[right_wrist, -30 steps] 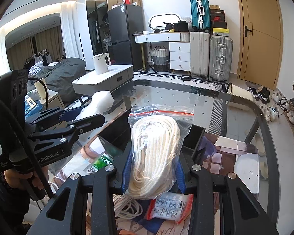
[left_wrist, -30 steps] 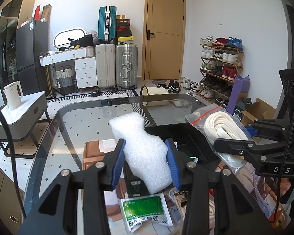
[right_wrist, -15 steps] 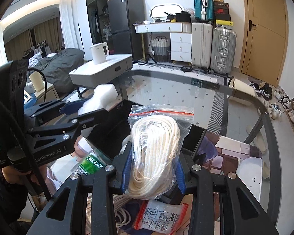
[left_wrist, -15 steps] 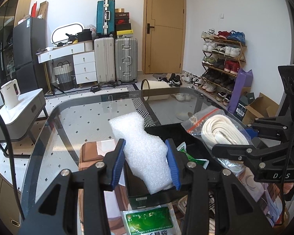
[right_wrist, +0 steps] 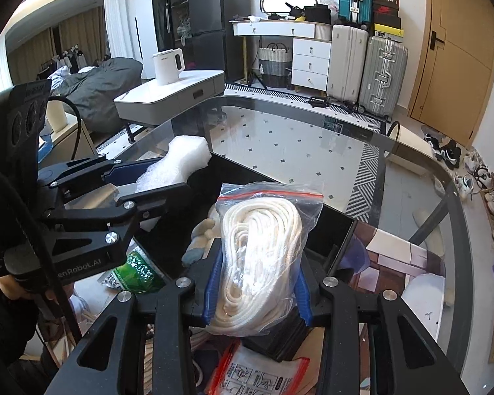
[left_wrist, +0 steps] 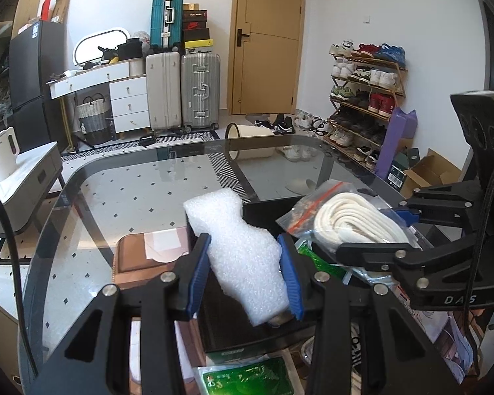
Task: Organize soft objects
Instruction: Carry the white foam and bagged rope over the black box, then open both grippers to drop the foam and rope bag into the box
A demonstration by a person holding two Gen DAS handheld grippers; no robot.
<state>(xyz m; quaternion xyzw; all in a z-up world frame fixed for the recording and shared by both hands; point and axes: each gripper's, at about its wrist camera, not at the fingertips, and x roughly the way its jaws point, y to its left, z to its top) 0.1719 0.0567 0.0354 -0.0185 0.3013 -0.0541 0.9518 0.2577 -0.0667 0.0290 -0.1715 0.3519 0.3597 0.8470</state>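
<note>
Left gripper (left_wrist: pixel 245 275) clamped on white foam piece (left_wrist: pixel 237 243), held over black bin (left_wrist: pixel 266 205) just ahead. Right gripper (right_wrist: pixel 257 283) pinching bagged rope coil (right_wrist: pixel 260 247) above same bin beside it. Both look poised for drop-in, soft items gathered together.

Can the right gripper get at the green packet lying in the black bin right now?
Probably not. The right gripper is shut on the bagged white rope, so its jaws are full, and the left gripper hangs just above the green packet.
</note>
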